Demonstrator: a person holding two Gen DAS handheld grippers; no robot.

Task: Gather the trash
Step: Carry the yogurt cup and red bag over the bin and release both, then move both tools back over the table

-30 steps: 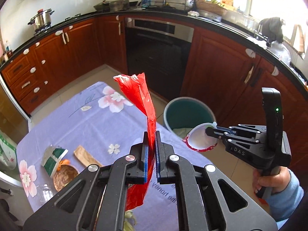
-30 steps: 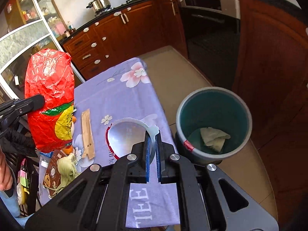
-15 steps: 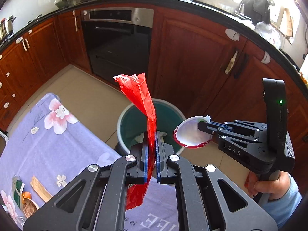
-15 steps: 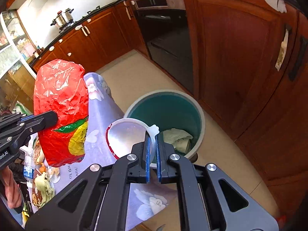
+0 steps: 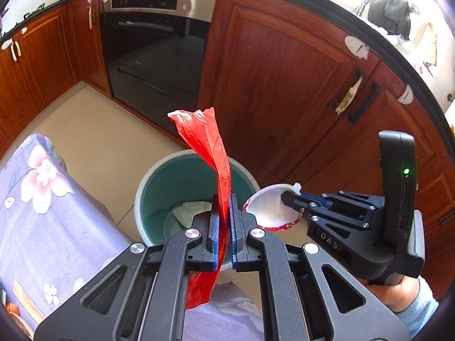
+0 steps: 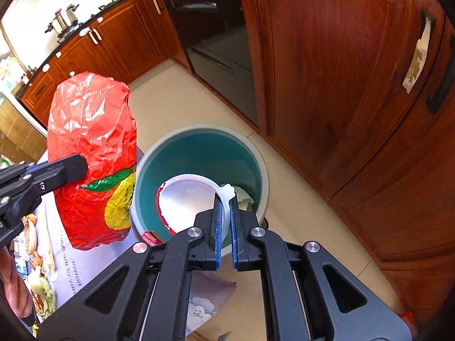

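My left gripper (image 5: 223, 199) is shut on a crinkled red snack bag (image 5: 209, 147), held edge-on above the near rim of the teal bin (image 5: 159, 182). Seen from the right wrist, the red bag (image 6: 93, 153) hangs broadside just left of the bin (image 6: 199, 153), with the left gripper (image 6: 82, 167) clamped on its left edge. My right gripper (image 6: 224, 196) is shut on the tab of a white foil lid (image 6: 184, 196) with a red rim, held over the bin's opening. The left wrist view shows that lid (image 5: 270, 210) at the bin's right rim, in the right gripper (image 5: 285, 199).
Crumpled white paper (image 5: 190, 213) lies inside the bin. The bin stands on a beige tiled floor (image 5: 93, 130) beside a table with a lilac floral cloth (image 5: 37, 213). Food scraps and wrappers (image 6: 37, 255) lie on the table. Wooden cabinets (image 5: 284, 85) and an oven (image 5: 153, 48) stand behind.
Both grippers have swung from over the table towards the bin and sunk lower. The red bag and the lid now hang at the bin's opening; both grips are unchanged.
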